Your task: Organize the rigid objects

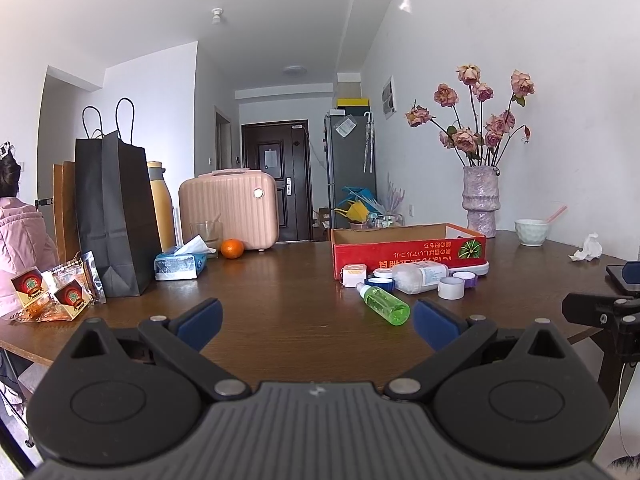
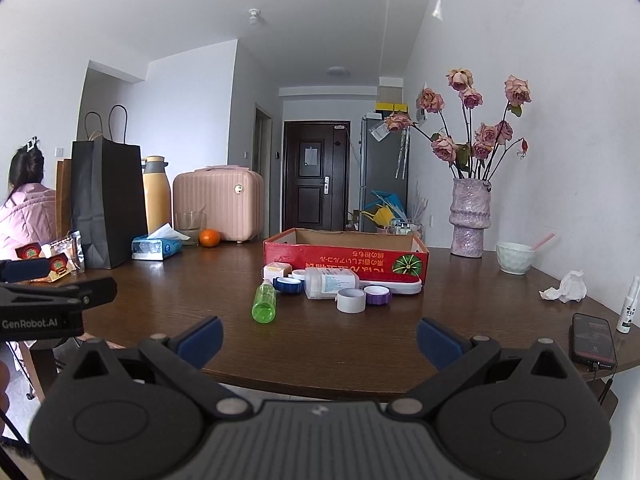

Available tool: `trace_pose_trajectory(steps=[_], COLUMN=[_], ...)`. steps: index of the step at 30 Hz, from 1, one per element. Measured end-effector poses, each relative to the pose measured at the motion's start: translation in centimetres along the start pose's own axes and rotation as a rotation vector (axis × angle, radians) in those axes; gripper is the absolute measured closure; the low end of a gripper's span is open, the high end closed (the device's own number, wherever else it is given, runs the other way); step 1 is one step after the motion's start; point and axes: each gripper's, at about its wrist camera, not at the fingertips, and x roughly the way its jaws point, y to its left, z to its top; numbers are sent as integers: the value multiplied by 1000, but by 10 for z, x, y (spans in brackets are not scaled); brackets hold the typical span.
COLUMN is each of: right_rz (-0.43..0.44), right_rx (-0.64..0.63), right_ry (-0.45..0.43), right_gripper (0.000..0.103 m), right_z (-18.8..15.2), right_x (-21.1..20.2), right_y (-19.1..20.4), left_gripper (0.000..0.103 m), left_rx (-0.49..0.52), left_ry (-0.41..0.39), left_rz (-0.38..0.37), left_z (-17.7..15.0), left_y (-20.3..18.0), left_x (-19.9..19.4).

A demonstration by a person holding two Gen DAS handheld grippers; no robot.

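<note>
Both grippers, left (image 1: 316, 320) and right (image 2: 319, 338), are spread wide and empty. The green bottle (image 1: 383, 303) lies flat, centre-right of the left view, cap pointing away, before the red box (image 2: 345, 255). The left appears nearer.

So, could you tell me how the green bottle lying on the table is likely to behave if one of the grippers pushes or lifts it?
The green bottle lies on its side on the bare table, and it looks round, so a sideways push would probably roll it. It looks like clear smooth plastic, likely stiff, fairly light, perhaps slippery between the pads. Both grippers are open and apart from it.
</note>
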Motion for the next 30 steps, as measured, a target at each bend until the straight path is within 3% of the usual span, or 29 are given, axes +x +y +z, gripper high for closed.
trace_pose_trajectory(steps=[22, 27, 30], right_rz=[-1, -26, -31], right_rx=[3, -44, -34], right_ry=[-4, -31, -56], right_gripper=[0, 0, 0], right_z=[-1, 4, 13], right_x=[0, 24, 49], right_y=[0, -1, -7], left_gripper=[0, 0, 0], left_rx=[16, 51, 22], left_ry=[-11, -63, -64], left_rz=[-1, 25, 14], left_z=[1, 13, 23], left_y=[-3, -6, -5], left_x=[1, 26, 52])
